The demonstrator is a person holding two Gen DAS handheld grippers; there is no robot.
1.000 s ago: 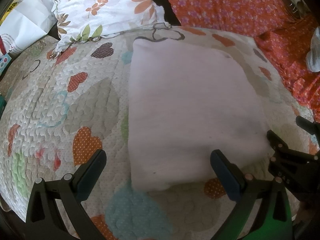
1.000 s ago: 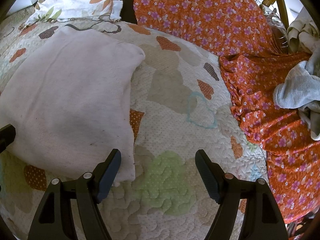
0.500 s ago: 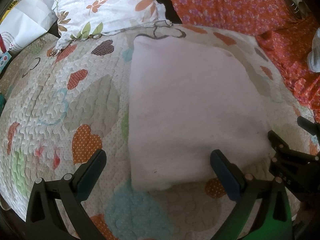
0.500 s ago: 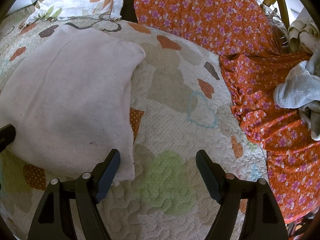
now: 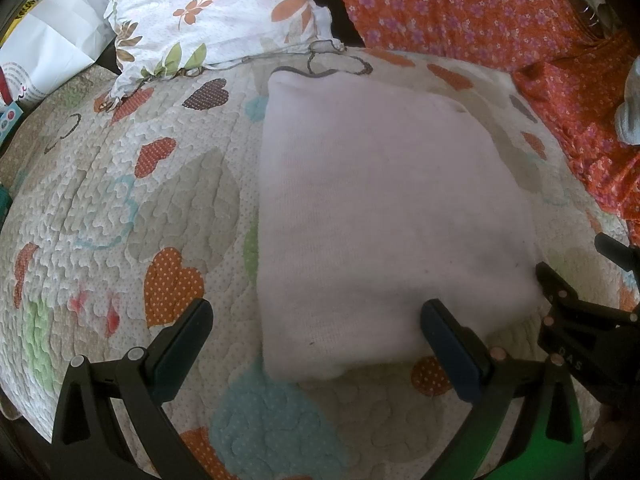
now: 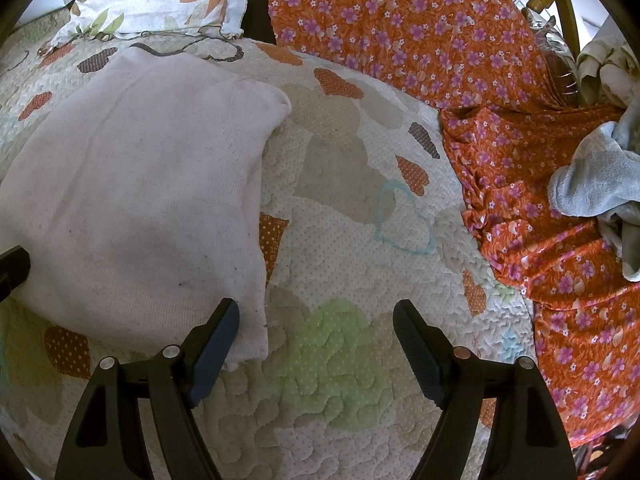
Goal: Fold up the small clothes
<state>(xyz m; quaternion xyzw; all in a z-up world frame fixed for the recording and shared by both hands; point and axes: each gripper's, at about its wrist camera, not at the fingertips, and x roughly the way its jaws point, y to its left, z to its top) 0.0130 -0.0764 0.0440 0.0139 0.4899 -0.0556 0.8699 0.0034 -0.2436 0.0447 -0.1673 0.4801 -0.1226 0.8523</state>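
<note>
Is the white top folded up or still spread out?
Folded. The white top lies as a neat rectangle on the heart quilt, with no sleeves sticking out.

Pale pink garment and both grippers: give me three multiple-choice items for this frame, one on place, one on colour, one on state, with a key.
1. Where does the pale pink garment lie?
A. on the heart-print quilt
B. on the orange floral fabric
C. hanging from a gripper

2. What colour is the crumpled cloth at the right edge of the right wrist view?
A. black
B. light grey-blue
C. red

3. How do the jaws of the right gripper stand?
A. shut on the garment
B. shut on nothing
C. open, gripping nothing

Key: 1 A, the garment is spread flat on the quilt. 2 B, it is pale grey-blue against the orange fabric. 3 C, quilt shows across a wide gap between the jaws.
</note>
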